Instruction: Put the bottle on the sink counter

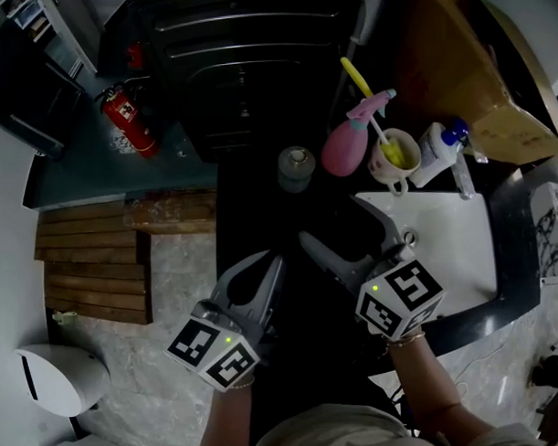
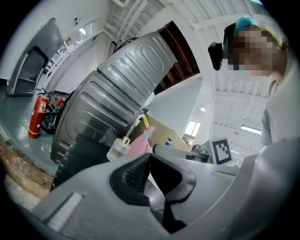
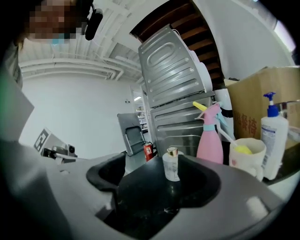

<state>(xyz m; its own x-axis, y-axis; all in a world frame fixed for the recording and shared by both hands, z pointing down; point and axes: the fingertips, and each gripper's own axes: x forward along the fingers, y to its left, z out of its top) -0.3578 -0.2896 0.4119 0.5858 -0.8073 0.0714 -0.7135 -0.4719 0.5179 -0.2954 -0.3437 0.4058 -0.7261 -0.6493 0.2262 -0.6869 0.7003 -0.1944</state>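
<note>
The bottle (image 1: 296,167) is small and clear with a gold cap. It stands upright on the black sink counter (image 1: 251,218), left of a pink spray bottle (image 1: 344,144). My right gripper (image 1: 331,217) is open just short of it, with nothing between its fingers. In the right gripper view the bottle (image 3: 171,165) shows beyond the gap of the right gripper (image 3: 164,185). My left gripper (image 1: 277,261) hovers lower left over the counter, shut and empty. In the left gripper view the bottle (image 2: 118,149) stands ahead, past the left gripper (image 2: 148,161).
A mug (image 1: 393,159) with a yellow brush and a white pump bottle (image 1: 438,151) stand right of the spray bottle. The white sink basin (image 1: 454,257) lies to the right. A grey metal appliance (image 1: 246,63) and a cardboard box (image 1: 465,65) stand behind. A red fire extinguisher (image 1: 129,118) is on the floor.
</note>
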